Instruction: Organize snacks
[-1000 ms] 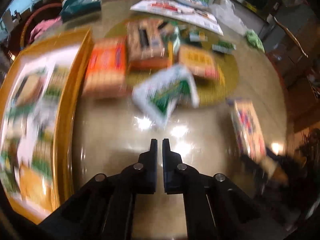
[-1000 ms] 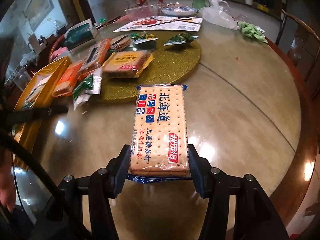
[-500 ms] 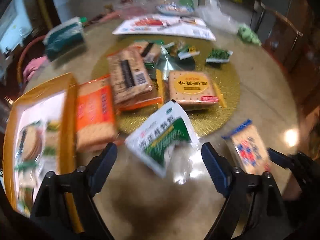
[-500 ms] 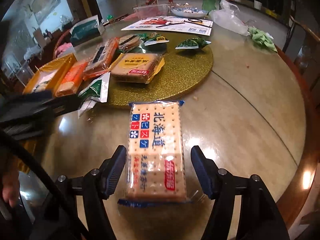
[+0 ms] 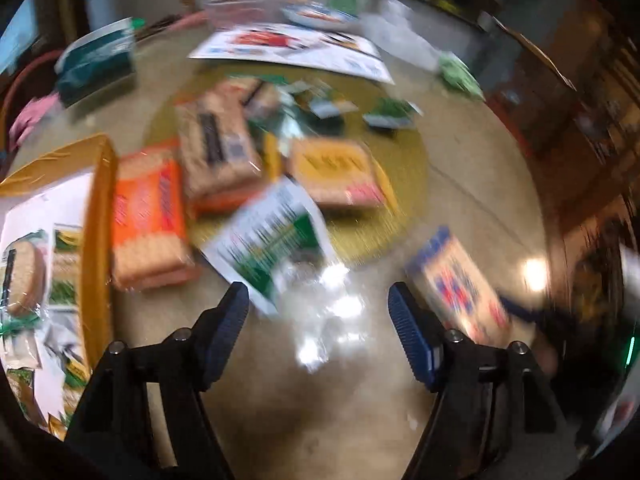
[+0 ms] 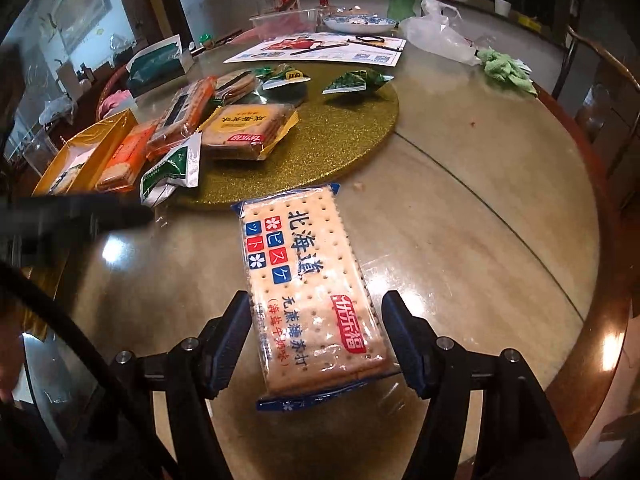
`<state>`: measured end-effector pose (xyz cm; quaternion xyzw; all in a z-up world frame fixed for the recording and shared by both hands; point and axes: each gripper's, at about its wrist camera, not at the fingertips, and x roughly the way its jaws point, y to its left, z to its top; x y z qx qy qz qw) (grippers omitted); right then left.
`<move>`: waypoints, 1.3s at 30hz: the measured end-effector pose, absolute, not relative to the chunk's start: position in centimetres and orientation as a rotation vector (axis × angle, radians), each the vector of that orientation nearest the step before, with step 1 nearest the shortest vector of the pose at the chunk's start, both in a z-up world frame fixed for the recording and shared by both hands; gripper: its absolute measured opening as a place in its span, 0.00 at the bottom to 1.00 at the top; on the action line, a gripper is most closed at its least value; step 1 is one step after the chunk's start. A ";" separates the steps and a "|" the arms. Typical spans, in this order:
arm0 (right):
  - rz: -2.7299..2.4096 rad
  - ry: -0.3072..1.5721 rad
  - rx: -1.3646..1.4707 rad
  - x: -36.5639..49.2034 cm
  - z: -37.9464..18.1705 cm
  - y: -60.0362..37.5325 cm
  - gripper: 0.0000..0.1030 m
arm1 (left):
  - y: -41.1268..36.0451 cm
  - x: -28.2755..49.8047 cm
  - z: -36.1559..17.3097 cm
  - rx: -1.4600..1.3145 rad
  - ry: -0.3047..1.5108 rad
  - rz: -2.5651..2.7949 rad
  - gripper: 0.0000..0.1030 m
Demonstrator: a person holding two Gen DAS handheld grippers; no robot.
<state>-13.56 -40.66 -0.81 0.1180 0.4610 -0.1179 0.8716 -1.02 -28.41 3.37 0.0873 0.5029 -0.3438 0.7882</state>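
Observation:
A blue-edged cracker pack (image 6: 308,280) lies flat and slightly skewed on the table between the fingers of my right gripper (image 6: 315,304), which is open; the pads stand just off its sides. In the blurred left wrist view, my left gripper (image 5: 318,296) is open with its jaws closing. The clear end of a green-and-white packet (image 5: 272,236) reaches toward the gap, untouched by the pads. An orange cracker pack (image 5: 148,220) lies beside the yellow tray (image 5: 98,208), which holds several small snacks. The blue-edged pack (image 5: 456,284) shows at the right.
A gold round mat (image 6: 340,120) carries a yellow cracker pack (image 6: 244,128), a brown pack (image 5: 216,144) and small green sachets (image 6: 352,82). Farther back are a teal tissue box (image 6: 156,62), a printed sheet (image 6: 320,46) and a plastic bag (image 6: 440,38). The table's wooden rim (image 6: 600,240) curves at right.
My left gripper went from shut to wide open and moved up to the green-and-white packet. My right gripper let go of the cracker pack, which now lies skewed on the table.

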 end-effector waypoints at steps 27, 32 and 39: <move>-0.207 0.940 0.263 -14.7 -0.8 -41.1 0.65 | -28.6 -1.4 1.6 -0.034 1.248 -0.673 0.75; -0.203 0.942 0.272 -14.9 -0.8 -41.2 0.65 | -27.3 -1.8 2.2 -0.026 1.265 -0.610 0.75; -0.219 0.940 0.261 -15.2 -0.8 -41.2 0.65 | -24.1 -5.3 2.1 -0.311 1.276 -0.598 0.75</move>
